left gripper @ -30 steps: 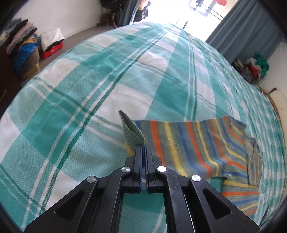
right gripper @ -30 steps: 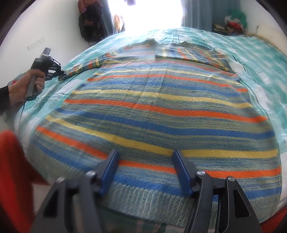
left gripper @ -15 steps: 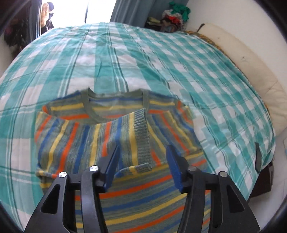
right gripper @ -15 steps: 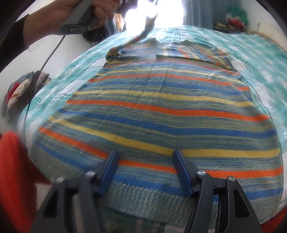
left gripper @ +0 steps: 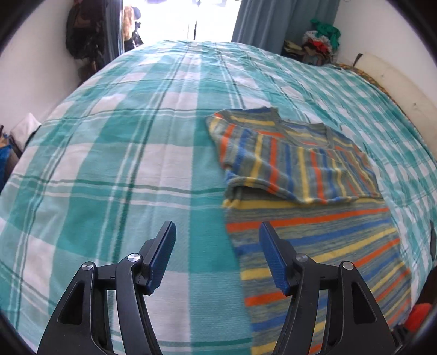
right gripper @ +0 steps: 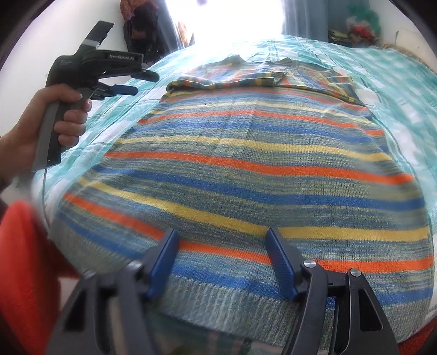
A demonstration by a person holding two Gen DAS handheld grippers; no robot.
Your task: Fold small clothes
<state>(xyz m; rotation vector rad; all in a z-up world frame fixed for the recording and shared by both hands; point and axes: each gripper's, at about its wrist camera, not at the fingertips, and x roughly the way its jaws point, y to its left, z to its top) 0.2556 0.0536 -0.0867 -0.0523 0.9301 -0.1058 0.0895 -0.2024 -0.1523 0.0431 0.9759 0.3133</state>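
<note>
A knitted sweater (left gripper: 314,224) with blue, yellow and orange stripes lies flat on the bed. Its sleeve (left gripper: 286,169) is folded across the chest. My left gripper (left gripper: 217,225) hovers over bare bedspread just left of the sweater's side edge, its jaws opening with nothing between them. In the right wrist view the sweater (right gripper: 245,163) fills the middle, and a hand (right gripper: 68,117) holds the left gripper (right gripper: 142,82) at the far left. My right gripper (right gripper: 221,232) hangs over the hem, its jaws opening around knit fabric without pinching it.
A teal and white plaid bedspread (left gripper: 123,163) covers the whole bed. Piles of clothes (left gripper: 319,41) sit by the blue curtain (left gripper: 273,21) at the back. A cream headboard (left gripper: 396,76) runs along the right. Something red (right gripper: 21,259) lies at the near left corner.
The left gripper carried the sleeve cuff over onto the sweater's chest, let it go and opened, then swung back left over the bedspread. The right gripper stayed over the hem.
</note>
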